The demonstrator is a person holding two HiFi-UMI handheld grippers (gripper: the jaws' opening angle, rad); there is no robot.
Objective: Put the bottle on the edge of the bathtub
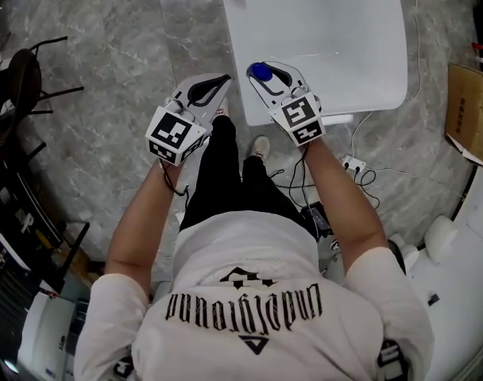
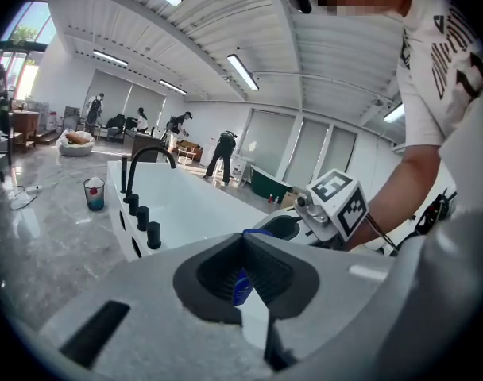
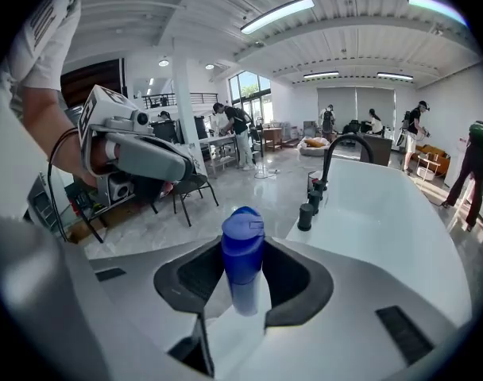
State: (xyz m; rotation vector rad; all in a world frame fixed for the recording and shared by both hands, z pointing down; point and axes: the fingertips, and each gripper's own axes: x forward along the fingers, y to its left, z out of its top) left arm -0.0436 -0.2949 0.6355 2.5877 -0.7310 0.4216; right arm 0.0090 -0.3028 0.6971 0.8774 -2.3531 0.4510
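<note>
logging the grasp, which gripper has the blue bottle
The right gripper: it is closed on the blue bottle, which stands cap up. The left gripper beside it is shut and holds nothing.

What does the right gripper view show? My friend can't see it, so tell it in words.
A blue bottle stands upright, gripped between the jaws of the right gripper. Beyond it, to the right, is a white bathtub with a black faucet at its rim, and a shiny grey floor lies to the left.

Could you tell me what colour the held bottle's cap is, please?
Blue: the flip cap tops a blue plastic bottle; clearest in the right gripper view.
</note>
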